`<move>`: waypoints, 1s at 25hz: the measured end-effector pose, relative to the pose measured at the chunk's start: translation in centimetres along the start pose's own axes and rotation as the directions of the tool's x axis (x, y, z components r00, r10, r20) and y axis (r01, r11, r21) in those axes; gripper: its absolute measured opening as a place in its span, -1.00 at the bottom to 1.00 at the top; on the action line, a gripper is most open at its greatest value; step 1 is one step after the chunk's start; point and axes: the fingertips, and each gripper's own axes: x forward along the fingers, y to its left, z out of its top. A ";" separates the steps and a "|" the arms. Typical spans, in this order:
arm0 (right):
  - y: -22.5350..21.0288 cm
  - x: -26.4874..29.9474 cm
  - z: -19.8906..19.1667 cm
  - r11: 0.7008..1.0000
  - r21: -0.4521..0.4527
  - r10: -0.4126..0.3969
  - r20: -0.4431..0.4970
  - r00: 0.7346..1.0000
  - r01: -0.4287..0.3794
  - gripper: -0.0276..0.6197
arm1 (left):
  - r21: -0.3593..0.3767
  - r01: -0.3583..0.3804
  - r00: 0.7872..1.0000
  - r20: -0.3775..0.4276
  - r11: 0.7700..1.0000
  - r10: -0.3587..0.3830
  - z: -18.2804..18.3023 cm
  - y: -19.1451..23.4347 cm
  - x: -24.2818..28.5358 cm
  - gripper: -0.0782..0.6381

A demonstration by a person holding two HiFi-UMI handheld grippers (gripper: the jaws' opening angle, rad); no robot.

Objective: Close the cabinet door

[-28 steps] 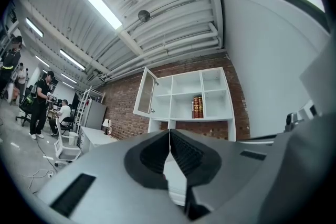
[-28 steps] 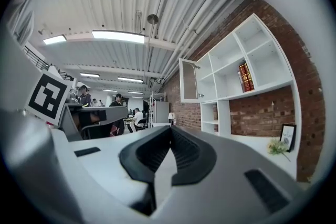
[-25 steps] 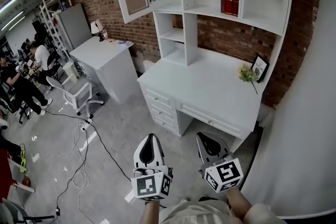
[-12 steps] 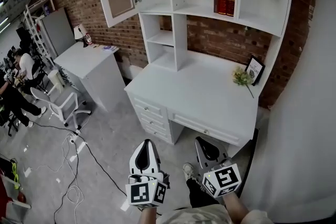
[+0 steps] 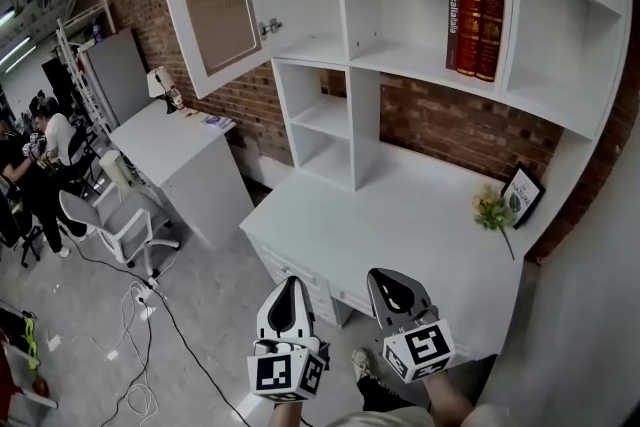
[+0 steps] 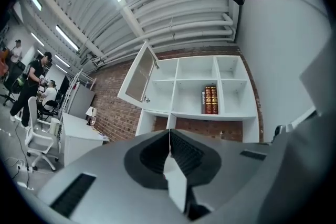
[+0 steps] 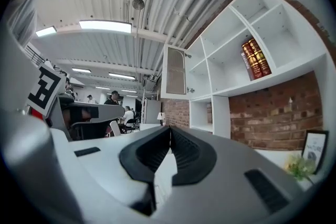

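The white cabinet door (image 5: pixel 205 0) with a glass pane stands swung open at the upper left of the white shelf unit (image 5: pixel 420 65), its small knob (image 5: pixel 268 26) facing right. The left gripper view shows the same door (image 6: pixel 137 77), and the right gripper view shows it too (image 7: pixel 176 77). My left gripper (image 5: pixel 291 283) and right gripper (image 5: pixel 385 277) are held low in front of the desk, side by side, both shut and holding nothing. They are well short of the door.
A white desk (image 5: pixel 400 235) with drawers stands below the shelves, with a flower sprig (image 5: pixel 492 212) and a picture frame (image 5: pixel 522 192) at its right. Red books (image 5: pixel 475 23) stand on a shelf. A second desk (image 5: pixel 180 150), an office chair (image 5: pixel 115 225), floor cables and seated people are at the left.
The view has closed in on the shelf unit and desk. Both grippers have moved forward with it, side by side, still shut. The door stays open.
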 end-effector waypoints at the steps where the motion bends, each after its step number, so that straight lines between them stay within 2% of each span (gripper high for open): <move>1: -1.2 2.1 0.7 1.000 -0.004 0.016 0.004 1.000 -0.016 -0.86 | 0.010 -0.009 1.000 0.007 1.000 0.008 0.5 0.3 2.3 -0.74; 6: -6.5 11.8 3.2 0.997 -0.023 0.077 0.036 0.996 -0.077 -0.86 | 0.029 -0.062 0.997 0.045 0.998 0.061 2.5 2.6 12.5 -0.74; 11: -9.1 18.3 4.1 0.992 -0.026 0.123 0.065 0.990 -0.122 -0.86 | 0.059 -0.101 0.993 0.068 0.993 0.097 3.4 4.9 18.6 -0.74; 17: -9.3 22.5 3.7 0.986 0.000 0.166 0.057 0.985 -0.166 -0.86 | 0.063 -0.146 0.987 0.083 0.987 0.141 4.2 7.8 21.8 -0.74; 25: -10.3 25.4 5.0 0.991 -0.028 0.134 0.072 0.988 -0.132 -0.86 | 0.040 -0.134 0.986 0.103 0.990 0.129 5.2 9.6 25.1 -0.74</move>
